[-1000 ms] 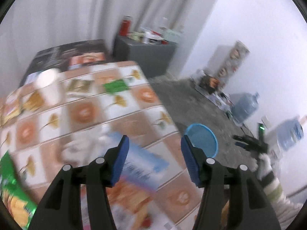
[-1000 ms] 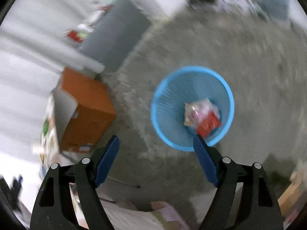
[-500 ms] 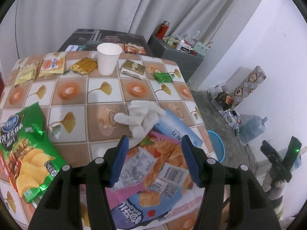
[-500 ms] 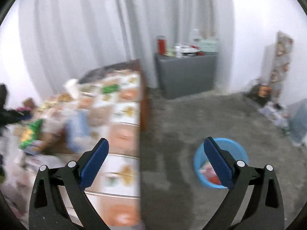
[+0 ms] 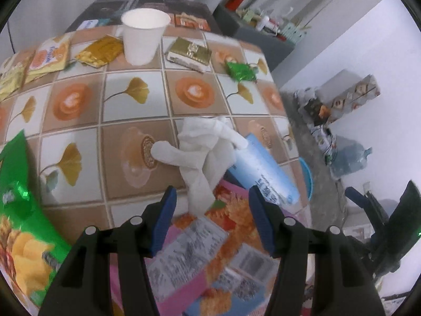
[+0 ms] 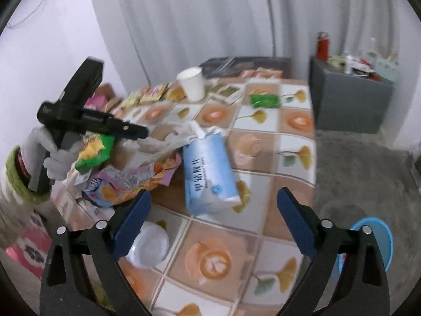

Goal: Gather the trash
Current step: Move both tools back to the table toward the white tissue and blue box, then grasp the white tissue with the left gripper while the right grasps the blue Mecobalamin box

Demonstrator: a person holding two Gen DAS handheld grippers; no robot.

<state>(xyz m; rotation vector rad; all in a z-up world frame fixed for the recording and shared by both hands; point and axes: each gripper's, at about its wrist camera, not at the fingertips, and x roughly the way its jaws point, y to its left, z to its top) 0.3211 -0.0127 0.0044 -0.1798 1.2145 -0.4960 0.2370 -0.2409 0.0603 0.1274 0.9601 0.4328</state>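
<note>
A crumpled white tissue (image 5: 205, 152) lies on the tiled table (image 5: 131, 100), partly on a light blue tissue pack (image 5: 263, 168) and on orange and pink snack bags (image 5: 210, 239). My left gripper (image 5: 213, 216) hangs open just above them. The tissue's lower end reaches between its fingers, and the pads are clear of it. My right gripper (image 6: 214, 223) is wide open over the table's near part, short of the tissue pack (image 6: 208, 173). Its jaws are closing with nothing between them. The left gripper (image 6: 136, 131), held by a gloved hand (image 6: 52, 158), shows at the left.
A green chip bag (image 5: 23, 223), a paper cup (image 5: 144, 36), gold wrappers (image 5: 100, 50), a gold box (image 5: 189, 52) and a green wrapper (image 5: 240, 71) lie about the table. A clear round lid (image 6: 150, 245) sits by my right gripper. The blue bin (image 6: 379, 239) stands on the floor beside the table.
My right gripper has swung up from above the blue bin to over the table, its jaws wider. The left gripper has come down closer to the crumpled tissue.
</note>
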